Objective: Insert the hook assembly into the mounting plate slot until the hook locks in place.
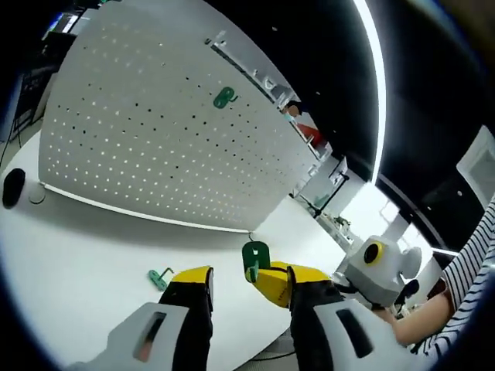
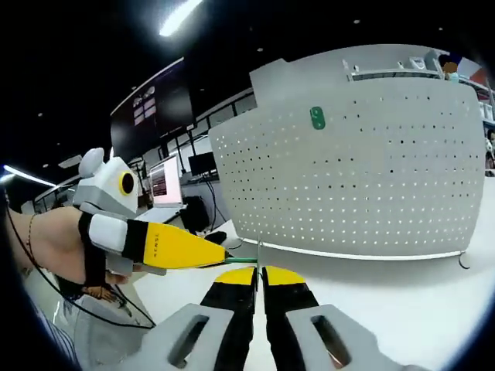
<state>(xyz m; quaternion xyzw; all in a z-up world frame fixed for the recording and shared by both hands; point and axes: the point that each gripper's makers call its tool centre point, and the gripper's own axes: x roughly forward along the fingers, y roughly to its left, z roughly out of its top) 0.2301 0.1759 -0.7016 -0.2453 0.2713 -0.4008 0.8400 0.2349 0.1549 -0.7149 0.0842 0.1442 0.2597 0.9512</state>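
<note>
The white pegboard mounting plate (image 1: pixel 155 139) (image 2: pixel 371 178) stands upright on the table, with one green hook (image 1: pixel 223 97) (image 2: pixel 317 117) fixed high on it. My right gripper (image 2: pixel 259 274) is shut on a green hook assembly (image 1: pixel 255 255) (image 2: pixel 241 260), whose thin metal wire sticks up above the tips. My left gripper (image 1: pixel 232 280) has its jaws apart; the held hook sits against the inner side of its right jaw. In the right gripper view the left gripper (image 2: pixel 220 253) comes in from the left, its tip at the green piece. Both are well short of the plate.
Another green hook (image 1: pixel 161 277) lies on the white table (image 1: pixel 77 255) near my left jaw. A black round object (image 1: pixel 13 187) sits at the table's far left. A person's striped sleeve (image 1: pixel 472 270) is at the right. Monitors (image 2: pixel 166 182) stand behind.
</note>
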